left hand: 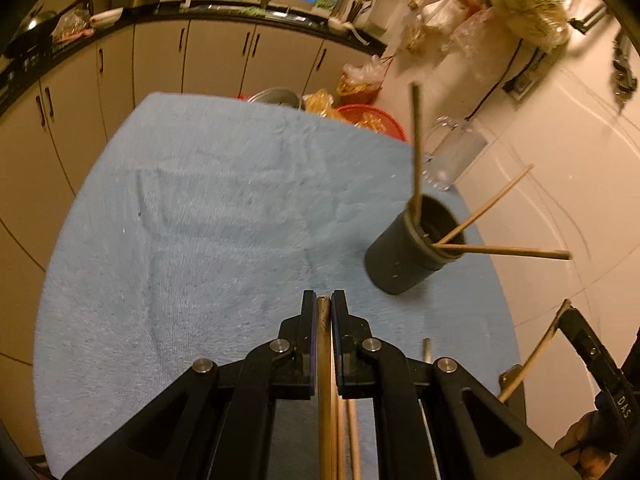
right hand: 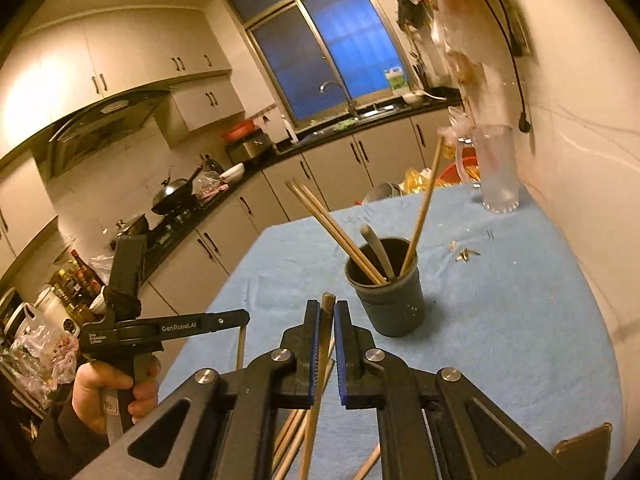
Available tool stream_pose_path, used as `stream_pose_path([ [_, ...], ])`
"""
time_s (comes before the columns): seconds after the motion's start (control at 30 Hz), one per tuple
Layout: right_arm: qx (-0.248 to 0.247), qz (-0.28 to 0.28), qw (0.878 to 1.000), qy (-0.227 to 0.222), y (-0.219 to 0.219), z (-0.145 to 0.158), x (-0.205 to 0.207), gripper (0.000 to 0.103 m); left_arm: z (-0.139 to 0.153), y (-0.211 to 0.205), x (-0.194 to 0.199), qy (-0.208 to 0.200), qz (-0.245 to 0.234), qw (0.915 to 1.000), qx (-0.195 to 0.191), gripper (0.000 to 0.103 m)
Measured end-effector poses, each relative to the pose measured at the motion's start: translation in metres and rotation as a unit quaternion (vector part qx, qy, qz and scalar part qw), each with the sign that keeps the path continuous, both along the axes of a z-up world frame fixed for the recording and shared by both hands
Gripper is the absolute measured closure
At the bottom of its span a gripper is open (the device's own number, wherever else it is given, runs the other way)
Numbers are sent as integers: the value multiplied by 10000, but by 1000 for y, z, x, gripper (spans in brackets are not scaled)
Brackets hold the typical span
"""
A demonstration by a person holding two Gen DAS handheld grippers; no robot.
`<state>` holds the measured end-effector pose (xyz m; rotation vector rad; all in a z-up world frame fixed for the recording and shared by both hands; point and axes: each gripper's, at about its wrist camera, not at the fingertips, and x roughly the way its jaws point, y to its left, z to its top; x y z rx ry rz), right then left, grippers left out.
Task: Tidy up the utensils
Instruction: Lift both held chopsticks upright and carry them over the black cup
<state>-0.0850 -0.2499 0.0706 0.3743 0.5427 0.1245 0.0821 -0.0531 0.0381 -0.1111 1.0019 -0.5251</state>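
Kitchen cabinets point(right hand: 256, 200) and a dark window point(right hand: 332, 60) stand behind a table point(left hand: 200, 208) covered with a light blue cloth. On the cloth stands a dark round holder point(right hand: 390, 300), upright, near the table's far right part in the right wrist view. Several chopsticks lean out of its mouth: a pair point(right hand: 332, 226) slanting to the left, one point(right hand: 424, 208) slanting to the right, and a pale curved handle point(right hand: 378, 250) between them. A clear glass pitcher point(right hand: 498, 168) stands farther back by the wall, well apart from the holder, and small scraps point(right hand: 466, 254) lie on the cloth between the two.

The left tool point(left hand: 324, 300) is pressed together on a single chopstick point(left hand: 325, 380), whose end shows between the pads. More loose chopsticks point(left hand: 348, 436) lie on the cloth beneath it. The right tool point(right hand: 327, 312) is likewise pinching one chopstick point(right hand: 316, 400), its tip sticking out just past the pads, above other chopsticks point(right hand: 290, 436) lying on the table. A hand point(right hand: 108, 392) grips the left tool's handle at the left of the right wrist view.
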Motion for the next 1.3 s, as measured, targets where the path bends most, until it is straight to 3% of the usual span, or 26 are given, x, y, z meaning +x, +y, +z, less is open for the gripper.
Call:
stream_pose_path([
  [0.4, -223, 312, 9984, -414, 14, 34, -23, 96, 65, 4, -26, -737, -83, 9969, -254, 96],
  [0.8, -411, 355, 9969, -567, 14, 51, -29, 96, 81, 1, -25, -890, -70, 9953, -365, 96],
  [1.3, -726, 339, 9919, -983, 17, 103, -25, 96, 121, 3, -15, -1192, 2, 9919, -442, 96],
])
